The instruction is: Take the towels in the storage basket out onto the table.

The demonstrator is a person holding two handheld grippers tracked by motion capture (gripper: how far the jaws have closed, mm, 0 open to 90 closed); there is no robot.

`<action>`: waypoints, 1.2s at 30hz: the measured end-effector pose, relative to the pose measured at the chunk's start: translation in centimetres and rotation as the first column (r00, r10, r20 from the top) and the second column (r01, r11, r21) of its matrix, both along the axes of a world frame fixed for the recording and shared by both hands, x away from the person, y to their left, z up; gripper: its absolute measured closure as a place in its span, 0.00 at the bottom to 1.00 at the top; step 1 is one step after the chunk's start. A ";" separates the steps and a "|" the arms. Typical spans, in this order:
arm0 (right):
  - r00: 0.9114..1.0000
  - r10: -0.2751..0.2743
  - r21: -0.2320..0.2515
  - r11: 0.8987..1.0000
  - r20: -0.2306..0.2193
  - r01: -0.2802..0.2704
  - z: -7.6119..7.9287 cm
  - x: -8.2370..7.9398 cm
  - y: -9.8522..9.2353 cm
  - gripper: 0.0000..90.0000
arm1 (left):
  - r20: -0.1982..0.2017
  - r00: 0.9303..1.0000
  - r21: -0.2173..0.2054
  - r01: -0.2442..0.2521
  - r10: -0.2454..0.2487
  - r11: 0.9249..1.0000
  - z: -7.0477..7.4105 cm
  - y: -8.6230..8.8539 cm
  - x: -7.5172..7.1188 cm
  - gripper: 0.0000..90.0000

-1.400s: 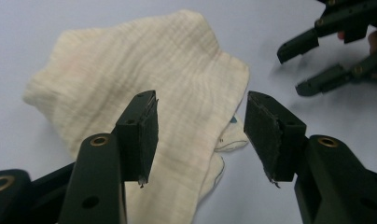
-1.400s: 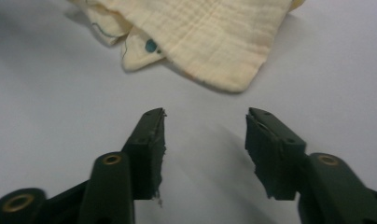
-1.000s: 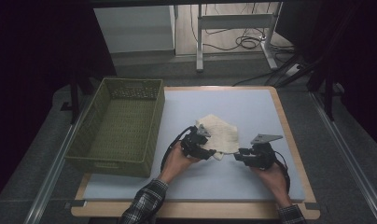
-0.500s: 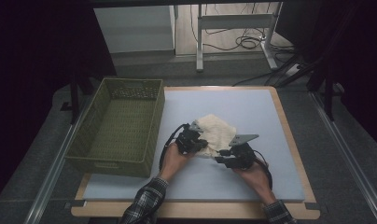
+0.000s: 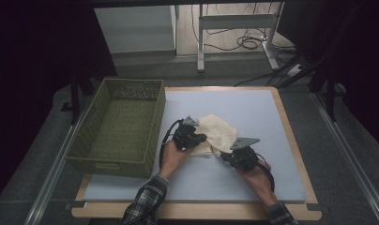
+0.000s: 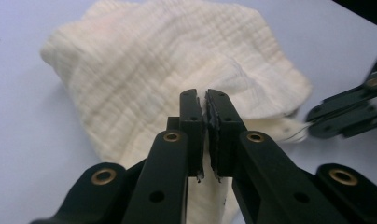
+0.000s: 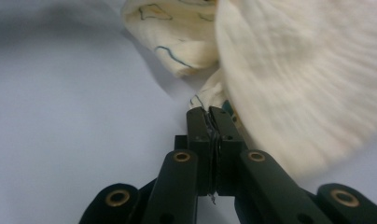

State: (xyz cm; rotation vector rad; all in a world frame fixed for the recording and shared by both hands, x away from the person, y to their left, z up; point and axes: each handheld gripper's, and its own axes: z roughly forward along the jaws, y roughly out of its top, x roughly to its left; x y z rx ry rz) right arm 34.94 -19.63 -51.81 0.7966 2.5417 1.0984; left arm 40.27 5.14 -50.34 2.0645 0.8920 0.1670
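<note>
A soft cream cloth [image 5: 216, 133] lies bunched up near the middle of the pale blue-grey table top [image 5: 253, 108], and both grippers are at it. The left gripper [image 5: 197, 139] is at the cloth's left edge. In the left gripper view its two black jaws are squeezed tight with a thin fold of the cloth [image 6: 177, 79] pinched between them. The right gripper [image 5: 223, 157] is at the cloth's near right corner. Its jaws have just been closing, and in the right gripper view they now nip a small twisted bit of the cloth [image 7: 289, 74] between them. That view also shows thin blue and yellow drawn lines on one folded part of the cloth, but no words that can be read. A grey three-cornered plate sits on top of each gripper, and a black cable loops away from each one. The person's hands come in from the bottom, and the left arm wears a checked sleeve [image 5: 145, 206]. To the left of the cloth, just beside the left gripper, stands a green woven basket [image 5: 87, 154] with tall sides, at the left edge of the table. Nothing lies between the cloth and the basket. The table has a light wooden rim [image 5: 291, 136]. Around it the floor [image 5: 347, 159] is dark grey. Behind the table the room is dim, with a white metal frame [image 5: 234, 35] and some black cables [image 5: 246, 42] lying on a lighter floor.
</note>
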 end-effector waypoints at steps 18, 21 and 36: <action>0.974 -0.227 0.037 0.973 0.000 0.227 2.2 -2.6 -13.5 0.98 | 0.049 0.990 0.014 -0.133 0.132 0.991 1.1 1.4 1.3 0.95; 0.964 -0.266 0.052 0.963 -0.003 0.266 2.3 -2.7 -15.3 0.98 | 0.038 0.985 0.027 -0.170 0.169 0.985 0.9 1.8 1.7 0.95; 0.968 -0.246 0.099 0.963 -0.048 0.250 2.9 -1.8 -14.9 0.80 | 0.035 0.992 -0.002 -0.121 0.121 0.993 2.3 1.7 -0.2 0.63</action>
